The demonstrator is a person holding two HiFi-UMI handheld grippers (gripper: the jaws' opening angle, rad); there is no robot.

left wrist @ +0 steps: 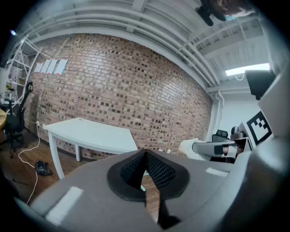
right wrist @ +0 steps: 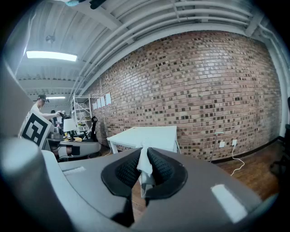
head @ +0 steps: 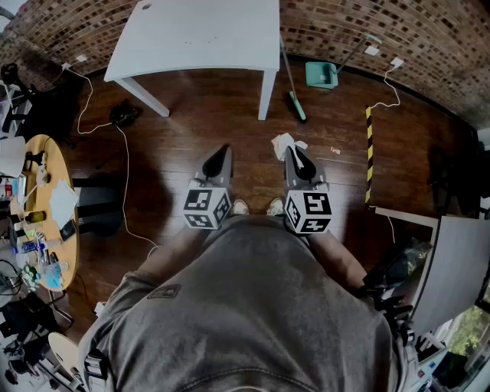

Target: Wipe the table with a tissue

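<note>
Stands well apart from the white table [head: 199, 38], holding the tissue [head: 282, 142] clamped in the right gripper [head: 295, 152] and the left gripper [head: 223, 150] pressed together on nothing (pickup done, by the look of it; all wiping left).

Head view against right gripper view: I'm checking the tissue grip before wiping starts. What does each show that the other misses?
Only the head view: the left gripper and a green dustpan. Only the right gripper view: close up, its jaws shut on the tissue, and a ceiling light. Both: the tissue, the white table and the brick wall.
</note>
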